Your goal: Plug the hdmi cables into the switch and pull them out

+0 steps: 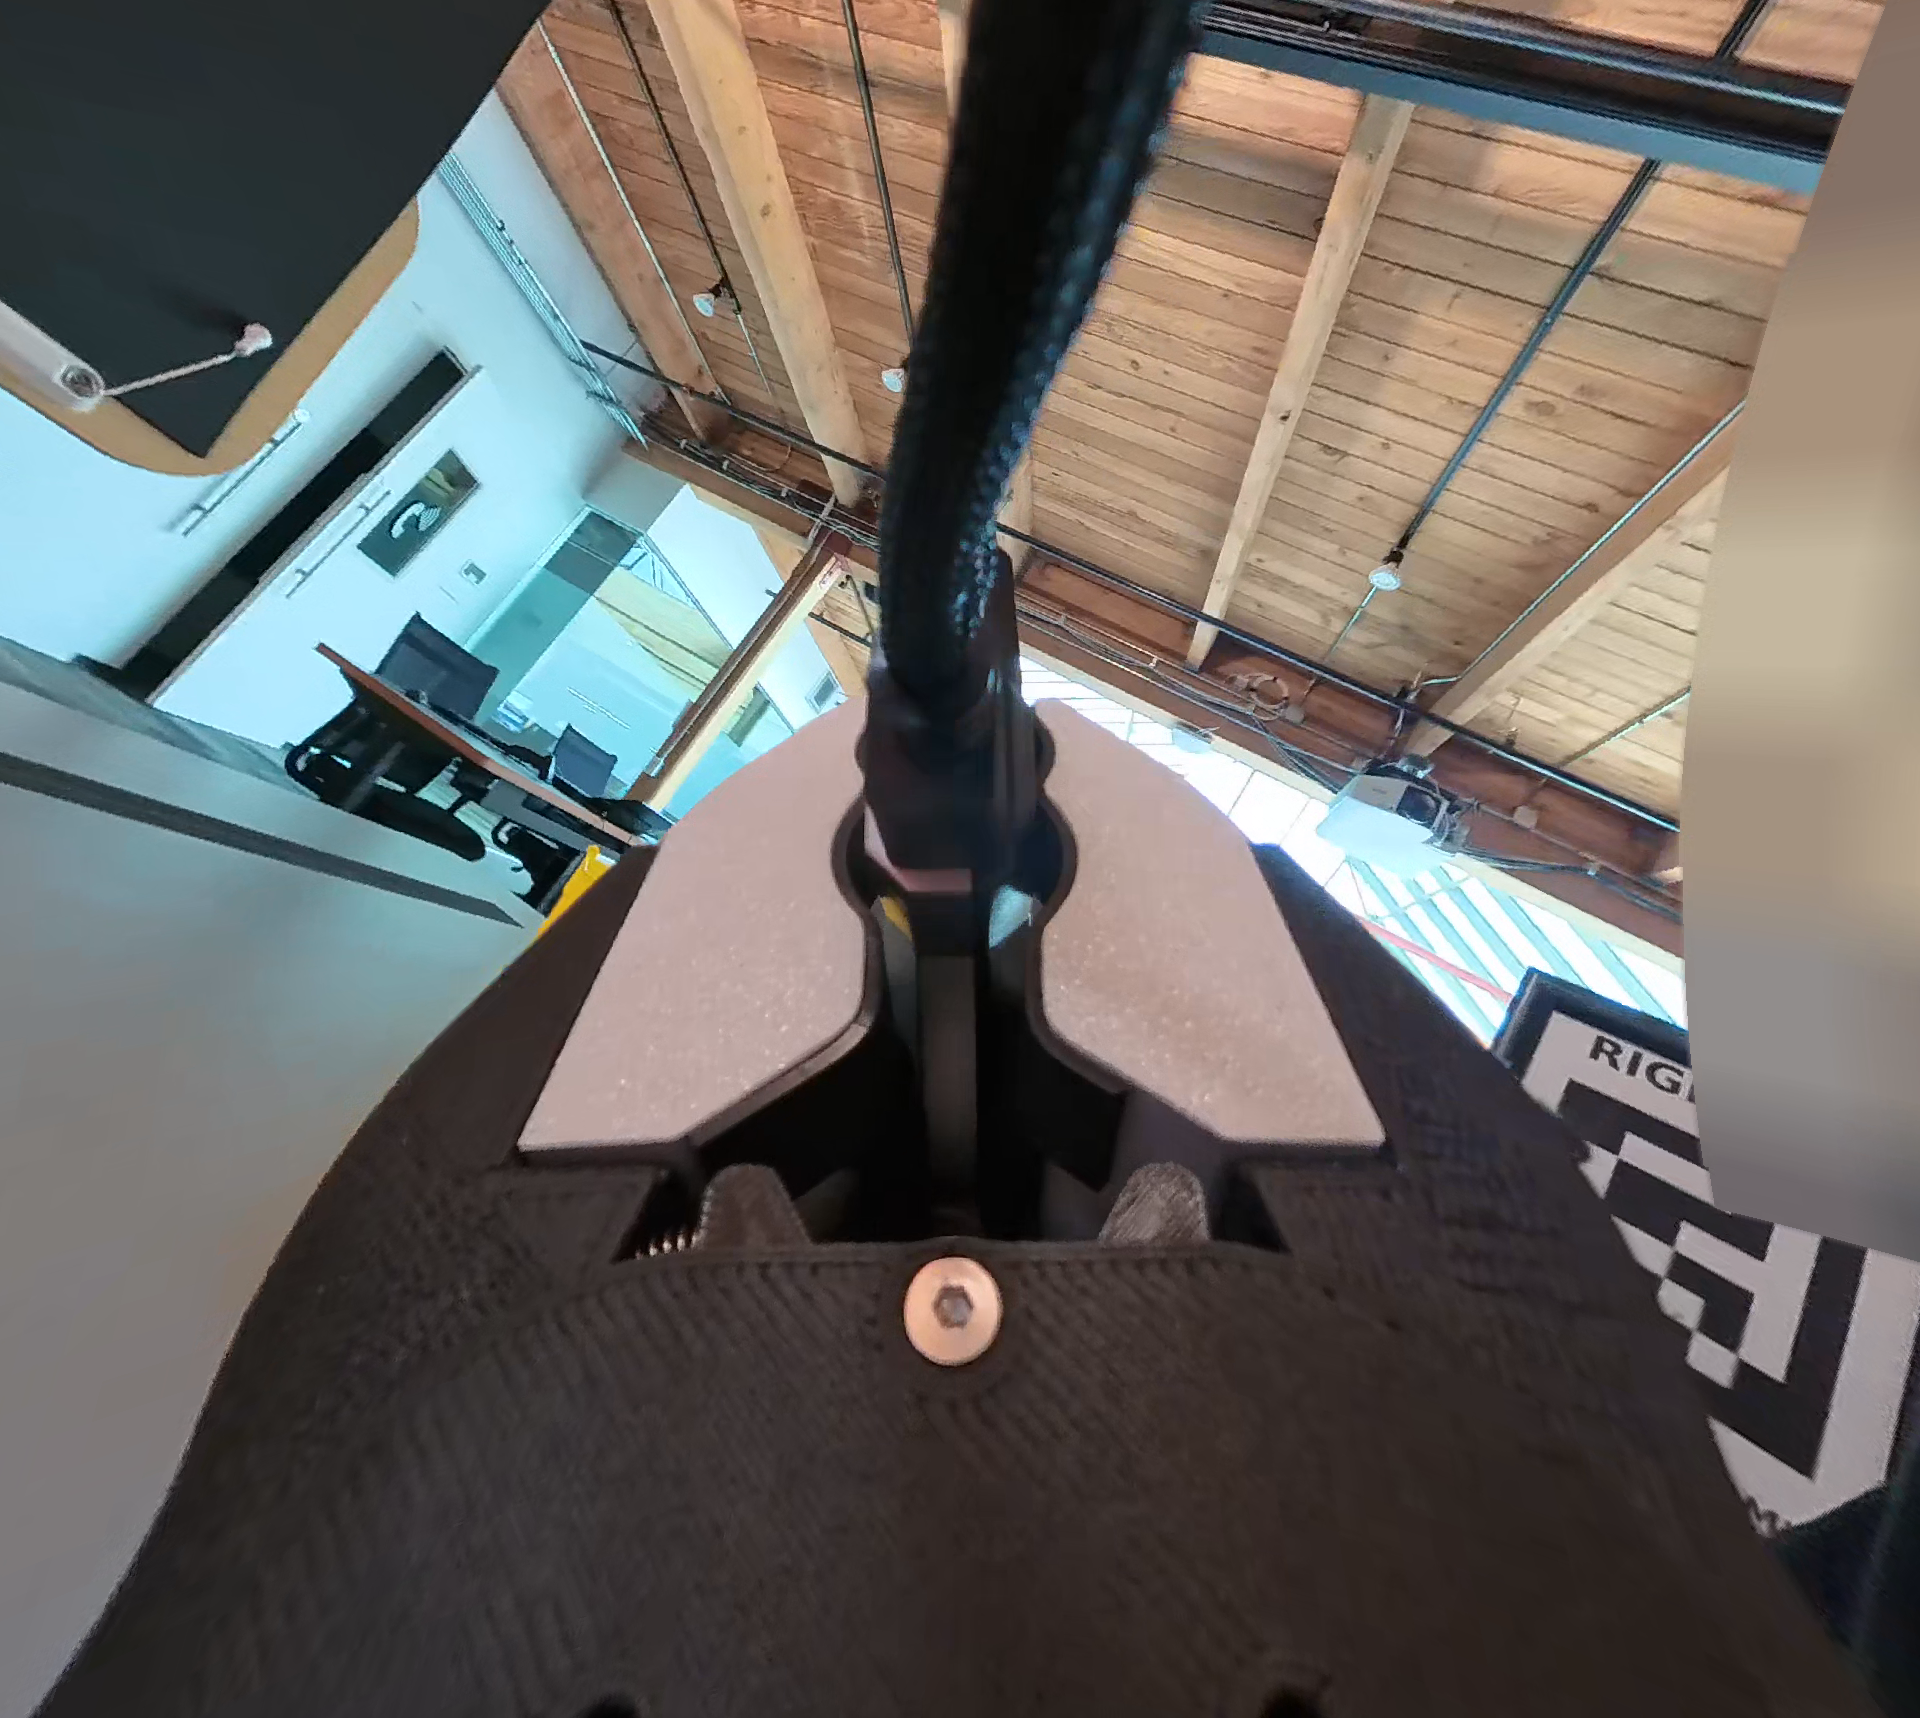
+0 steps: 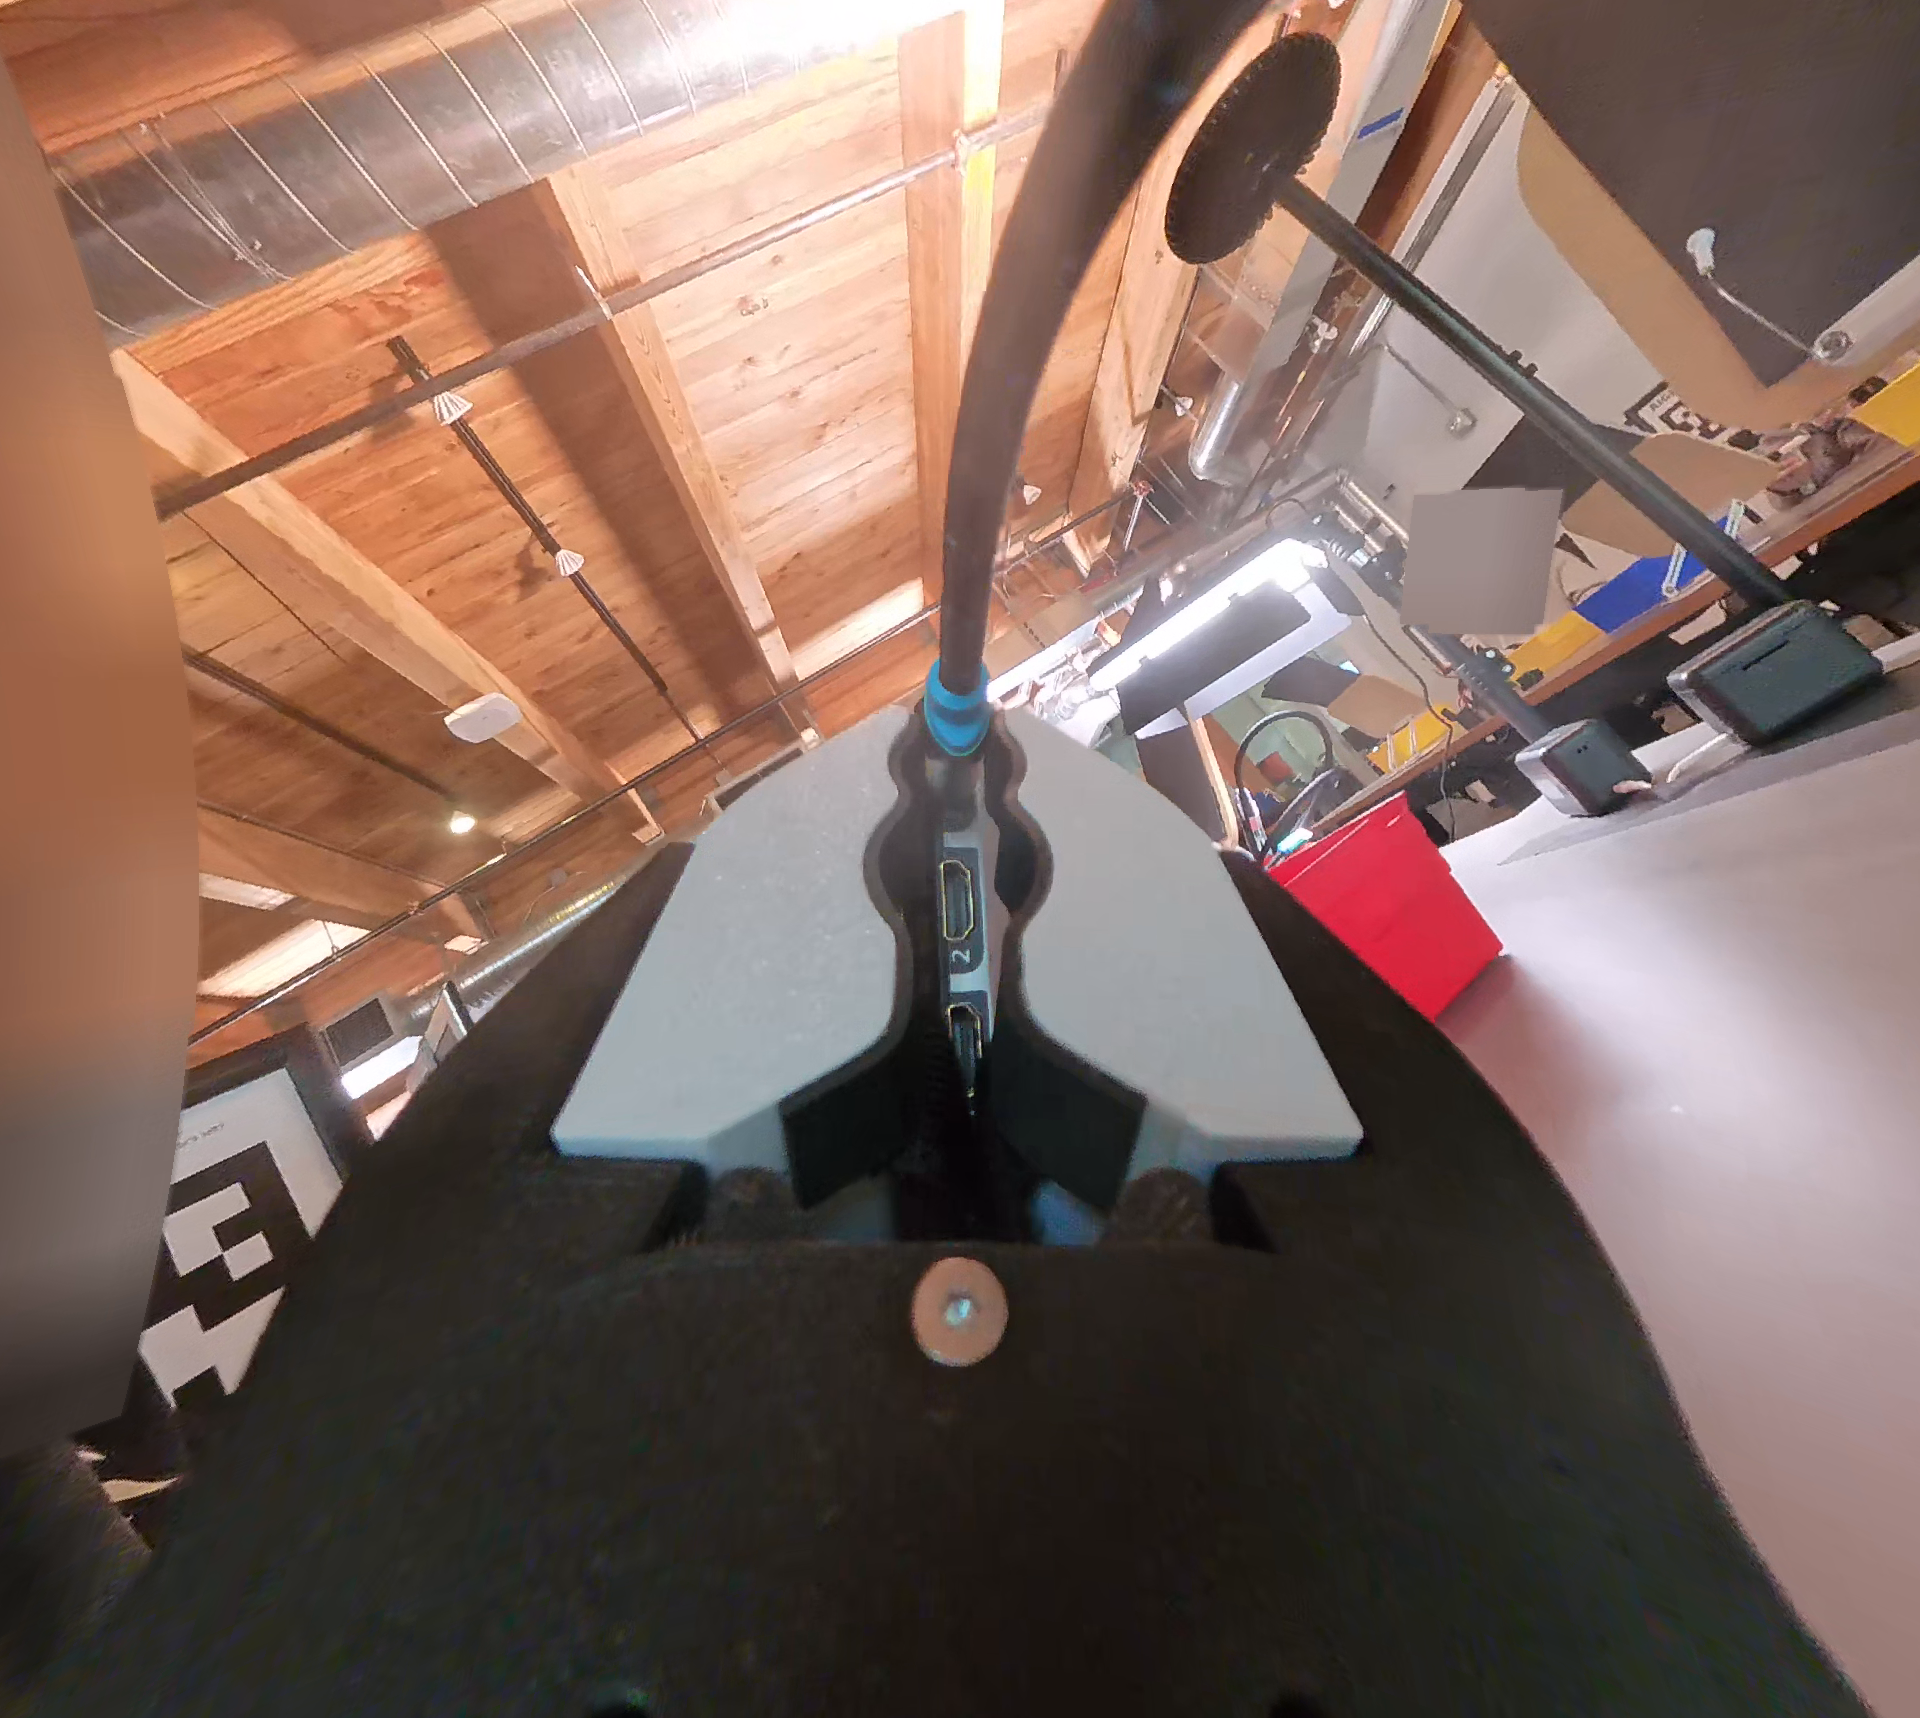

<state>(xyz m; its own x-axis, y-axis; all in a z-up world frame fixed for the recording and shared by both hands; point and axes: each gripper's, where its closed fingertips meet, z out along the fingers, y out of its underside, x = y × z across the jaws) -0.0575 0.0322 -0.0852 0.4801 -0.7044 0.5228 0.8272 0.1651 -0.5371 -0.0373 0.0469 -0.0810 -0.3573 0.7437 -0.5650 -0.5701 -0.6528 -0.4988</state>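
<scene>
Both views point up toward the ceiling. My left gripper [image 1: 951, 733] is shut on the dark plug [image 1: 920, 795] of a black braided HDMI cable [image 1: 997, 318], which runs up and away from the fingers. My right gripper [image 2: 961, 733] is shut on the thin grey HDMI switch [image 2: 971, 951], held edge-on. Two of the switch's open ports face the camera. A smooth black cable [image 2: 997, 318] with a blue collar [image 2: 951, 712] leaves the switch's far end and curves up to the right.
A pale table [image 2: 1714, 1045] lies at the right, with a red bin [image 2: 1382, 899] and small black boxes [image 2: 1777, 681] at its far side. A black rod with a disc [image 2: 1252, 151] crosses above. A black-and-white tag [image 1: 1662, 1190] of the other gripper shows at lower right.
</scene>
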